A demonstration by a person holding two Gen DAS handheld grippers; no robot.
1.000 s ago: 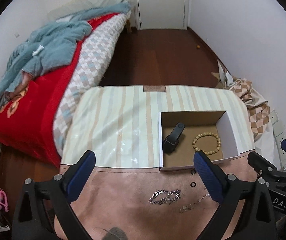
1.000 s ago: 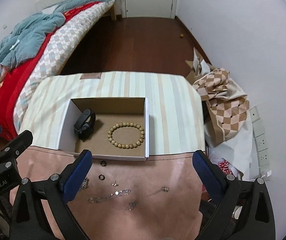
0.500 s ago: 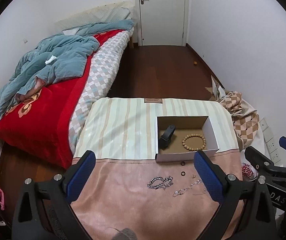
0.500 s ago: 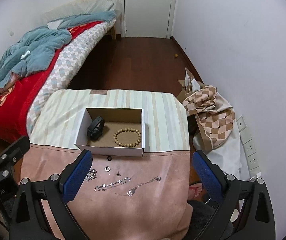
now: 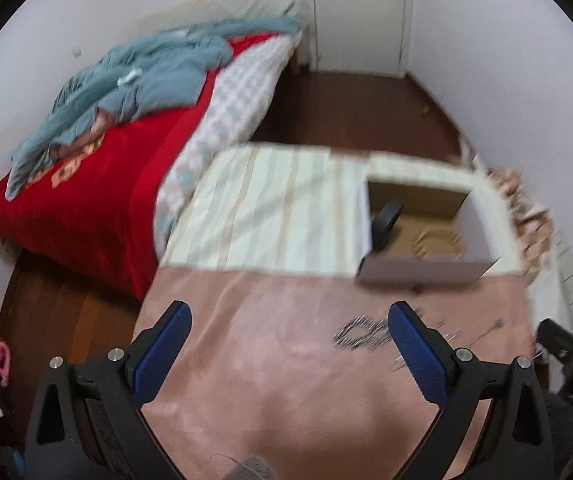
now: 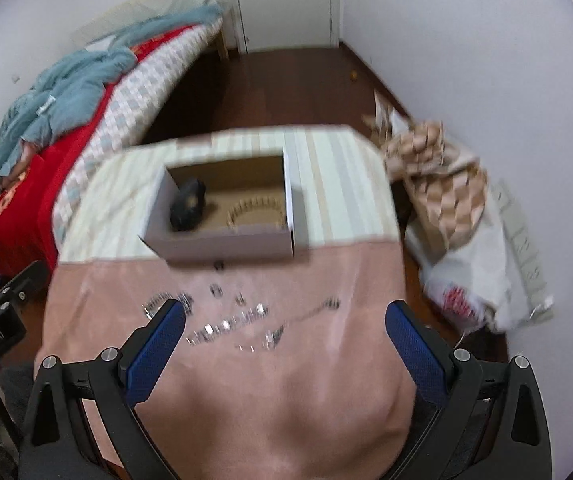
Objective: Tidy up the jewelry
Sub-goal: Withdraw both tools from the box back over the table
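An open cardboard box [image 5: 422,268] [image 6: 222,246] sits on the table and holds a black wristband [image 5: 384,220] [image 6: 188,204] and a wooden bead bracelet [image 5: 438,240] [image 6: 256,210]. On the pink cloth [image 5: 286,360] [image 6: 286,380] lie a silver chain bracelet [image 5: 360,334] [image 6: 162,302], thin chains [image 6: 230,326] and small rings [image 6: 216,290]. My left gripper [image 5: 288,354] is open and empty above the cloth, left of the chain bracelet. My right gripper [image 6: 284,350] is open and empty above the cloth, just short of the chains. Both views are blurred.
A striped cloth [image 5: 278,208] covers the table's far half. A bed with a red blanket [image 5: 98,184] and blue-grey bedding stands at the left. A checked bag and white bag [image 6: 454,216] lie on the floor at the right. A white door [image 5: 360,16] is at the back.
Both grippers pulled back and up from the box, then moved lower and closer to the table. The left view swung left. Both stay open; no jewelry moved.
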